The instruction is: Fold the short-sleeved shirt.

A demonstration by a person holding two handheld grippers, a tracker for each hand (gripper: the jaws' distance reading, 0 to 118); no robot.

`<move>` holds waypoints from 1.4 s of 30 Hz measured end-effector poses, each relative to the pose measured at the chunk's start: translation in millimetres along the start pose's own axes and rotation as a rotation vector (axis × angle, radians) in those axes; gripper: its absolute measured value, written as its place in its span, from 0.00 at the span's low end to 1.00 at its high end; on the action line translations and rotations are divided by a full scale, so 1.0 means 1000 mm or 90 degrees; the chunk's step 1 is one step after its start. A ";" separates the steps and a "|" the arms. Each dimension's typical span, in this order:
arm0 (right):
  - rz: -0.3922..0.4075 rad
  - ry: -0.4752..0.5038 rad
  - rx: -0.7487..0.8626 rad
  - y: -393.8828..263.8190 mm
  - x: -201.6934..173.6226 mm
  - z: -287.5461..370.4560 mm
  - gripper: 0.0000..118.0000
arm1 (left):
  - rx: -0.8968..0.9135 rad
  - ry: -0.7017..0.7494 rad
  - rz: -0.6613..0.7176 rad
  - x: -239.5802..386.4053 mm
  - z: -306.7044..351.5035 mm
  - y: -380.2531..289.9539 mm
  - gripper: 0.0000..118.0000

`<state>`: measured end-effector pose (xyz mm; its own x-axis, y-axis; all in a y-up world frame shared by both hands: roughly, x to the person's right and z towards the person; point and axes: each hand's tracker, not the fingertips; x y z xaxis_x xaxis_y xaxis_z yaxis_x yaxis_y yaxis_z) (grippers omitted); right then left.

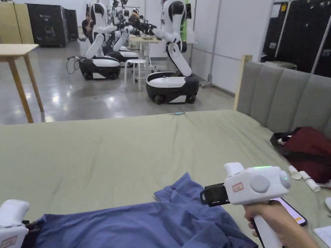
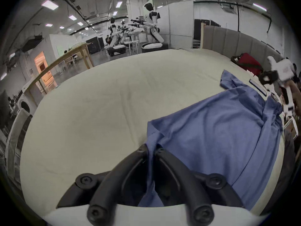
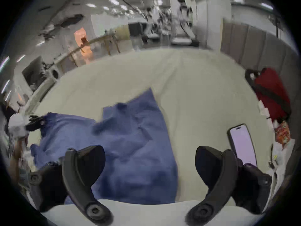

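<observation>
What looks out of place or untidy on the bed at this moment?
The blue shirt lies crumpled, not flat, one end pinched in the left tool. A phone with a lit screen lies on the bed close beside it, near the open right tool.

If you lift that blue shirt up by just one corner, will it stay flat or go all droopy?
Probably droopy. The blue shirt already lies rumpled on the bed, so it looks soft and thin. Where the left gripper pinches its edge, the cloth bunches, so the rest would likely hang and drag.
</observation>
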<state>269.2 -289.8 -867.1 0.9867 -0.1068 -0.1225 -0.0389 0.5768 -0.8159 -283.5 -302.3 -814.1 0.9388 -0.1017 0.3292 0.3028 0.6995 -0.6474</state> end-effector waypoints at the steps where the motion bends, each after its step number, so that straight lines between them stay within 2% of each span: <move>1: -0.008 -0.017 -0.015 0.005 0.007 -0.018 0.96 | -0.001 -0.004 0.006 -0.001 0.000 0.000 0.04; 3: -0.007 -0.031 -0.034 0.009 0.018 -0.043 0.96 | -0.002 -0.010 0.020 0.001 0.002 -0.001 0.04; 4: -0.004 -0.041 -0.054 0.013 0.009 -0.047 0.94 | -0.001 -0.011 0.023 0.001 0.002 -0.001 0.04; 5: -0.010 -0.047 -0.073 0.012 0.011 -0.056 0.88 | -0.002 -0.013 0.027 0.001 0.002 -0.001 0.04; 6: -0.005 -0.046 -0.095 0.011 0.011 -0.064 0.77 | -0.002 -0.011 0.027 0.000 0.001 -0.001 0.04; 7: 0.009 -0.041 -0.101 0.009 0.010 -0.067 0.68 | -0.003 -0.009 0.026 0.000 0.001 -0.001 0.04; 8: 0.043 -0.042 -0.096 0.007 -0.009 -0.060 0.64 | -0.004 -0.006 0.025 0.001 0.001 -0.001 0.04; 9: 0.084 -0.089 -0.086 0.004 -0.016 -0.059 0.64 | -0.006 -0.005 0.026 0.001 0.000 -0.001 0.04; 10: 0.099 -0.082 -0.072 0.002 -0.018 -0.056 0.60 | -0.007 -0.004 0.027 -0.001 -0.002 -0.001 0.04; 11: 0.088 -0.053 -0.069 0.001 -0.018 -0.053 0.49 | -0.007 -0.006 0.029 -0.001 -0.002 -0.002 0.04; 12: 0.091 -0.056 -0.066 0.002 -0.031 -0.045 0.29 | -0.008 -0.009 0.031 -0.001 -0.002 -0.003 0.04; 13: 0.099 -0.061 -0.063 0.002 -0.032 -0.044 0.00 | -0.008 -0.011 0.033 -0.001 -0.002 -0.003 0.04; 18: 0.106 -0.056 -0.021 0.008 -0.035 -0.014 0.00 | -0.006 -0.009 0.035 -0.004 0.009 -0.004 0.04; 24: 0.171 -0.043 0.098 -0.008 -0.053 0.080 0.00 | 0.047 -0.029 0.048 -0.007 0.059 -0.010 0.04; 27: 0.206 -0.021 0.129 -0.040 -0.063 0.120 0.00 | 0.099 0.009 0.008 0.005 0.098 -0.023 0.04; 31: 0.259 0.004 0.175 -0.090 -0.074 0.167 0.00 | 0.116 -0.026 0.035 0.016 0.145 -0.055 0.04; 37: 0.224 0.069 0.149 -0.167 -0.069 0.191 0.00 | 0.070 -0.071 0.074 0.031 0.175 -0.117 0.04; 42: 0.165 0.070 0.047 -0.206 -0.048 0.168 0.00 | 0.003 -0.068 0.119 0.021 0.154 -0.157 0.04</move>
<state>256.2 -267.2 -598.6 0.9225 -0.0331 -0.3845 -0.2710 0.6539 -0.7064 -336.6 -305.4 -599.2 0.9557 0.1048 0.2751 0.1247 0.7024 -0.7008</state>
